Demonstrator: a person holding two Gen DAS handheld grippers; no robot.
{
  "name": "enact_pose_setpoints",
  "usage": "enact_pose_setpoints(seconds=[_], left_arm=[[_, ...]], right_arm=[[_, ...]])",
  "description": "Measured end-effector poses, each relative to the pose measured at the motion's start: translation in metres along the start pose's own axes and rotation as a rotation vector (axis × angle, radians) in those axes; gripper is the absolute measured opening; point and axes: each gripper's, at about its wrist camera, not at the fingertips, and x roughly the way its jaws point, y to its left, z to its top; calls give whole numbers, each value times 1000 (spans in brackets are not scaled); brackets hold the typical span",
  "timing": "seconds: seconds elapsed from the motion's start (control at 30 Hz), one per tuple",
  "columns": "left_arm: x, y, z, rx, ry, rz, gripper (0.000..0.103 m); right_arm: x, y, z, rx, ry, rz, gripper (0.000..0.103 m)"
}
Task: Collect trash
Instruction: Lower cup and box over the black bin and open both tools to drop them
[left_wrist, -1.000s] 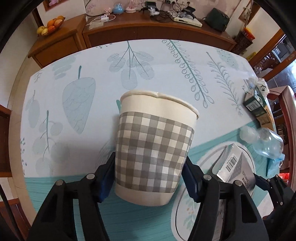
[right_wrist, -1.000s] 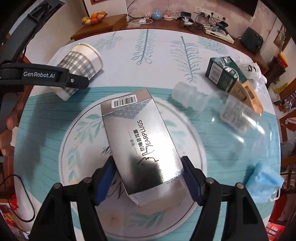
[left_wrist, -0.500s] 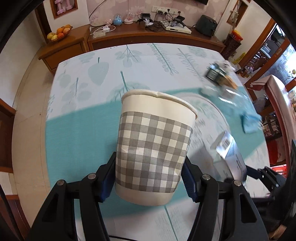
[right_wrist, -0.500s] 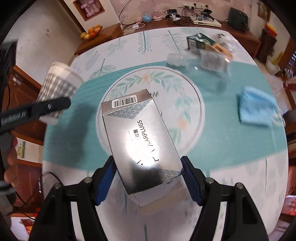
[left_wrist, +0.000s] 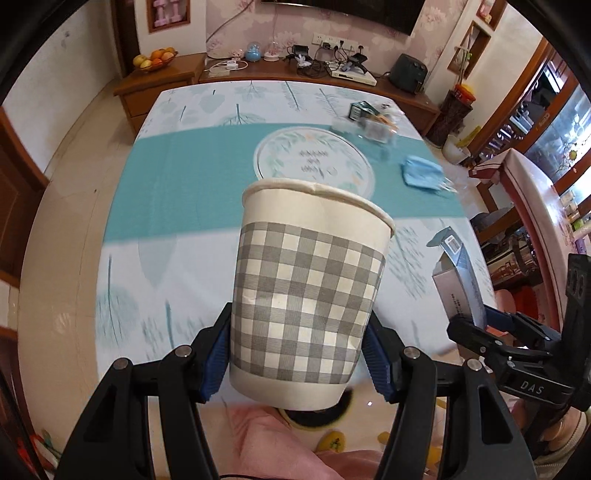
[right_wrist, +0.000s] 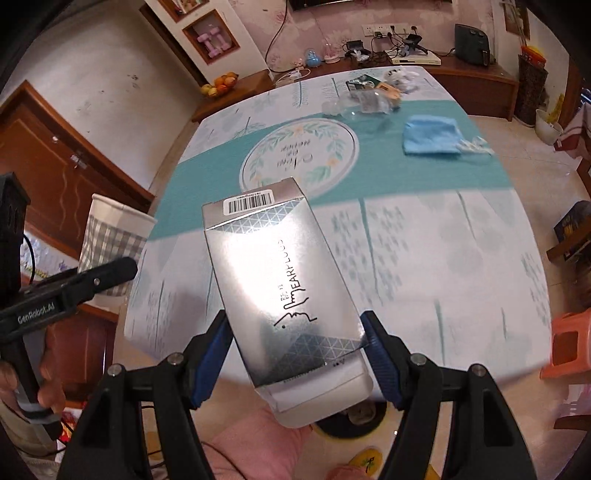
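Left wrist: fingers (left_wrist: 218, 347) clamp checked cup (left_wrist: 308, 295); right fingers (right_wrist: 212, 354) clamp earplug box (right_wrist: 284, 291).

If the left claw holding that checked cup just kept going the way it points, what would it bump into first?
Probably the near part of the table. The left gripper points steeply down with the paper cup leading; no other trash lies in that line, though depth is hard to judge.

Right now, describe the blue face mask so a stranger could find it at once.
Start at the long table with the teal band across its cloth. On that band, right of the round wreath print, lies the face mask. It is the only soft, pale blue thing there; the clear plastic bottle and small cartons lie farther back.
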Motion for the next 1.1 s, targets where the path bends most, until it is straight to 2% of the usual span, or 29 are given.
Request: enact_pose_setpoints(seconds=[0.23,0.43,0.6,0.7,0.83,1.1], left_arm=[[-39,-48,-94,-21,-13,-14,62],[-42,-75,-150,1,68,-29,62],[-30,-80,-184,32,145,-30,62],[-7,-75,-203,38,202,-32,62],[47,-63,-235,21,311,-49,62],[174,-41,-274,15,468,-35,63]], right_arm=[[-45,-20,-68,-36,7,24,70],[-60,-38,-124,9,80,30,70],[-49,-52,-159,80,144,25,70],[-31,-60,-179,124,196,6,70],[5,-71,-211,181,283,-29,70],[119,-117,-274,443,452,-62,70]])
